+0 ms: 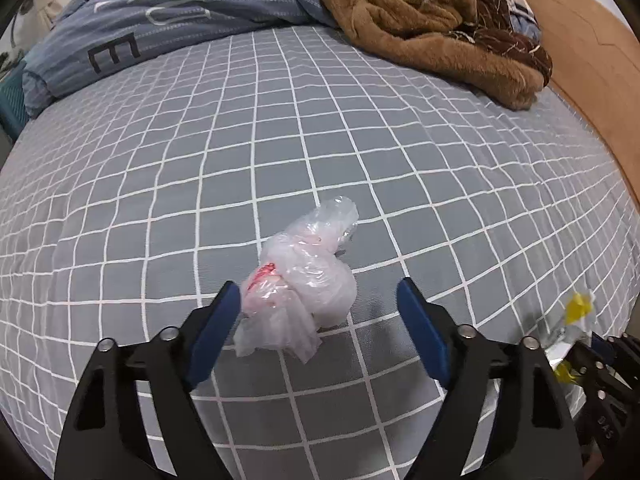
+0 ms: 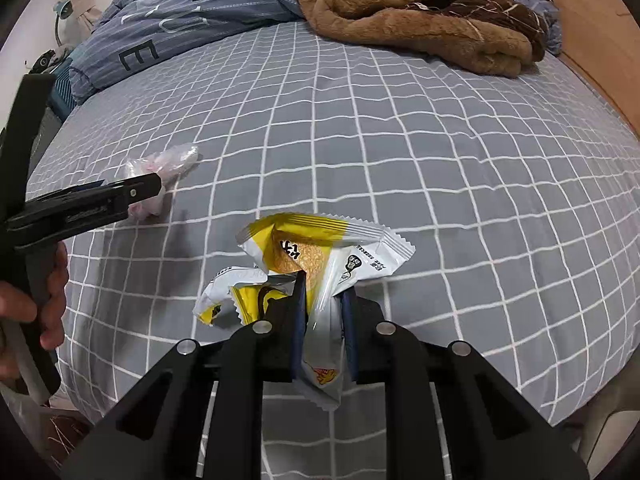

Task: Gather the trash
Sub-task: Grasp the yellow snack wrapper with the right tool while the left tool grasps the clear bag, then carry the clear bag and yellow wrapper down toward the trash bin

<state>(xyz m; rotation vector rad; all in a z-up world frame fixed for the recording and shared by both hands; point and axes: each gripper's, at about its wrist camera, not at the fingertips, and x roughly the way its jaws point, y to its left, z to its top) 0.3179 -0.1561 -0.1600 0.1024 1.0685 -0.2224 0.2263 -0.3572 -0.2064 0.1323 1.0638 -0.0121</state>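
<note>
A crumpled clear plastic bag (image 1: 304, 276) with red print lies on the grey checked bed sheet (image 1: 280, 140). My left gripper (image 1: 320, 300) is open, its blue fingers either side of the bag's near end. My right gripper (image 2: 324, 300) is shut on a yellow and white snack wrapper (image 2: 320, 252) and holds it just above the sheet. The wrapper also shows at the right edge of the left wrist view (image 1: 576, 320). The plastic bag (image 2: 172, 164) and the left gripper (image 2: 158, 190) show at the left of the right wrist view.
A blue striped duvet (image 1: 160, 20) is bunched at the back left. A brown fleece blanket (image 1: 432, 20) lies at the back right. A wooden bed frame (image 1: 592, 80) runs along the right side. The near edge of the bed lies just below the grippers.
</note>
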